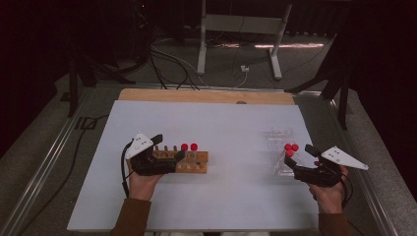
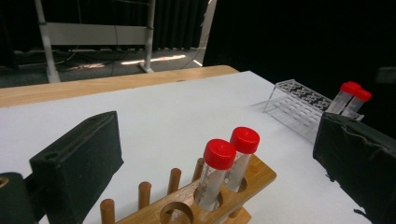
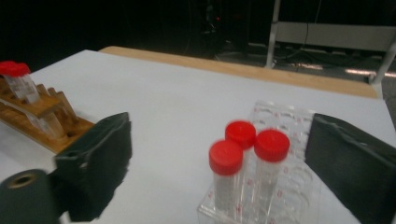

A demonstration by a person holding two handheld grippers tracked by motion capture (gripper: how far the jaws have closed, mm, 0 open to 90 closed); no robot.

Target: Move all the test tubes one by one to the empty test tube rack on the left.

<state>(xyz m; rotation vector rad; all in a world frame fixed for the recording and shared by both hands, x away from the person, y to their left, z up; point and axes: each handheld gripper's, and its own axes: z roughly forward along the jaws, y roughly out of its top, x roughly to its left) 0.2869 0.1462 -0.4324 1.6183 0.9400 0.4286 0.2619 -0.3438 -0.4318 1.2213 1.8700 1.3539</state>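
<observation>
Red-capped tubes (image 3: 243, 154) stand between the released right claw (image 1: 298, 159); the nearest tube is best gripped below its cap, squarely.

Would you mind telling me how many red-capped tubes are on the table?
5: two in the wooden rack, at and; three in the clear rack, at and.

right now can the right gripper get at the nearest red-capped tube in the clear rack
Probably yes. The right gripper has its jaws apart, one on each side of the three red-capped tubes in the clear rack. The nearest tube stands between them with nothing in front.
</observation>
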